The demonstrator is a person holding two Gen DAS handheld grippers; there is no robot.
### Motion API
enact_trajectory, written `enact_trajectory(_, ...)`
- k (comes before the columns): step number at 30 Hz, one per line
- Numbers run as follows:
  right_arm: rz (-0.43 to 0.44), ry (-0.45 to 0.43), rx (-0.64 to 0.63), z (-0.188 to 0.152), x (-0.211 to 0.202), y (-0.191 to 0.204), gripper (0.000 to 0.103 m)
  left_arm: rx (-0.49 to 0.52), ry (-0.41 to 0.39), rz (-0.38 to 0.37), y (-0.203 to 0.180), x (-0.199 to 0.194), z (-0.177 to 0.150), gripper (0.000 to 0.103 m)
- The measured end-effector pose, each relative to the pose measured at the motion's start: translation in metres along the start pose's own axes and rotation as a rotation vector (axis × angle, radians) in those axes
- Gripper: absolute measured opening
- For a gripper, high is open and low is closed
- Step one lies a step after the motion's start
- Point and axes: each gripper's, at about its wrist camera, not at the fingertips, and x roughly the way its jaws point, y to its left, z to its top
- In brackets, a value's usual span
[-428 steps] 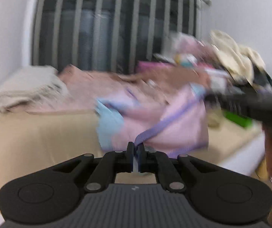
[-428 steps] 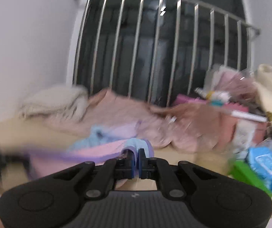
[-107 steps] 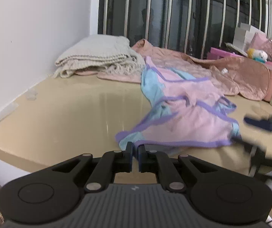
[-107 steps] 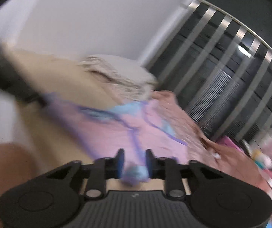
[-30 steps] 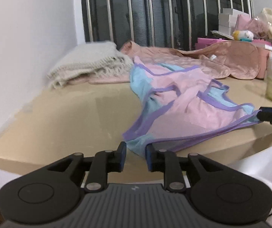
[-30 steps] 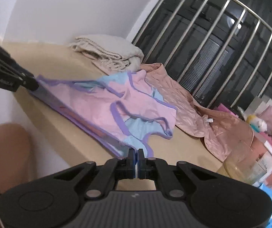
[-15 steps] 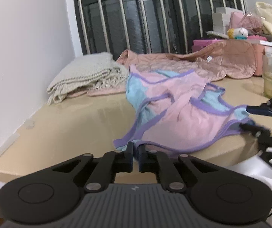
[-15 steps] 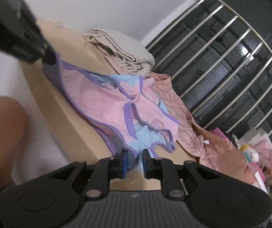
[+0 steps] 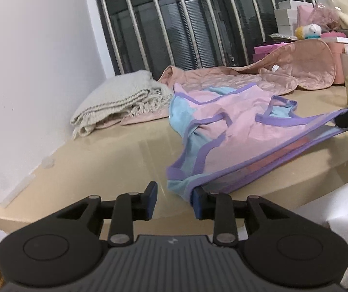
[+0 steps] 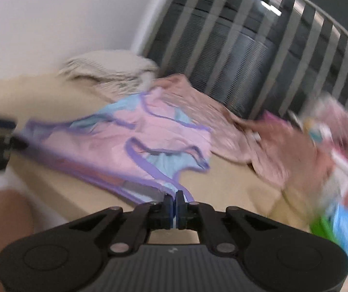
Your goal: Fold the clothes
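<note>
While the left claw [image 9: 173, 201] stands spread just beside the near corner of the pink and blue garment [image 9: 234, 131], that garment lies unfolded on the bench [image 9: 106, 155], so I judge the folding barely begun. Bare bench lies left of it, the hem runs along the front edge, and the right claw [image 10: 174, 205] pinches its other corner.

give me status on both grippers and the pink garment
Left gripper open at hem corner. Right gripper shut on pink and blue purple-trimmed garment, hem stretched along table edge. Nothing in the way.
</note>
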Motion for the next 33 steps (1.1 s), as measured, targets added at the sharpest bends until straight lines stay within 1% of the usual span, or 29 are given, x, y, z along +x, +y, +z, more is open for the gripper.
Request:
enact_trajectory(1,0.006,0.008,0.044,-0.001,0.0,-0.005,0.001,0.006,-0.002,-0.002,-0.002,0.001,0.001,0.018)
enact_trajectory(2,0.02,0.014,0.072,-0.003,-0.001,-0.008,0.001,0.013,-0.003,-0.005,-0.003,0.003,0.001,0.014)
enact_trajectory(4,0.032,0.01,0.078,-0.006,-0.003,-0.007,0.001,0.022,0.002,-0.019,-0.004,0.003,0.003,0.004)
enact_trajectory(5,0.029,0.006,0.074,-0.006,-0.005,-0.006,0.001,0.014,0.0,-0.025,-0.003,0.001,0.005,0.003)
enact_trajectory(7,0.021,-0.013,0.062,-0.007,-0.008,-0.005,0.001,-0.002,-0.002,-0.038,0.001,-0.002,0.007,0.002)
enact_trajectory(10,0.037,-0.004,0.06,-0.003,-0.008,-0.008,0.001,-0.041,-0.005,-0.057,0.013,-0.006,0.017,0.002)
enact_trajectory(12,0.066,0.011,0.08,0.002,-0.008,-0.013,0.001,-0.026,-0.043,-0.062,0.022,-0.006,0.033,0.002)
enact_trajectory(13,0.082,0.013,0.084,0.008,-0.009,-0.015,0.001,0.005,-0.079,-0.065,0.026,-0.006,0.047,0.002)
enact_trajectory(15,0.08,-0.031,0.061,0.03,-0.013,-0.019,0.001,0.052,-0.142,-0.086,0.034,-0.006,0.08,0.002)
enact_trajectory(16,0.068,-0.062,0.029,0.043,-0.015,-0.02,0.001,0.061,-0.174,-0.105,0.043,-0.008,0.103,0.002)
enact_trajectory(18,0.013,-0.155,-0.05,0.081,-0.029,-0.027,0.001,0.071,-0.248,-0.134,0.062,-0.02,0.155,0.002)
enact_trajectory(20,-0.003,-0.267,-0.053,0.127,-0.06,-0.048,0.001,0.067,-0.337,-0.163,0.083,-0.046,0.209,0.002)
enact_trajectory(21,-0.008,-0.324,-0.051,0.151,-0.077,-0.059,0.001,0.075,-0.358,-0.193,0.092,-0.058,0.235,0.002)
enact_trajectory(22,-0.007,-0.359,-0.054,0.175,-0.091,-0.07,0.001,0.091,-0.358,-0.227,0.101,-0.068,0.262,0.002)
enact_trajectory(24,-0.007,-0.383,-0.105,0.221,-0.115,-0.085,0.001,0.121,-0.352,-0.291,0.118,-0.087,0.315,0.002)
enact_trajectory(26,-0.01,-0.4,-0.134,0.261,-0.138,-0.101,0.001,0.135,-0.324,-0.318,0.133,-0.096,0.354,0.002)
enact_trajectory(29,-0.008,-0.426,-0.113,0.3,-0.165,-0.124,0.001,0.111,-0.296,-0.354,0.154,-0.099,0.388,0.003)
enact_trajectory(31,0.021,-0.419,-0.091,0.316,-0.172,-0.137,0.001,0.098,-0.294,-0.376,0.164,-0.099,0.4,0.003)
enact_trajectory(33,0.049,-0.401,-0.07,0.327,-0.171,-0.146,0.001,0.096,-0.29,-0.386,0.166,-0.096,0.406,0.003)
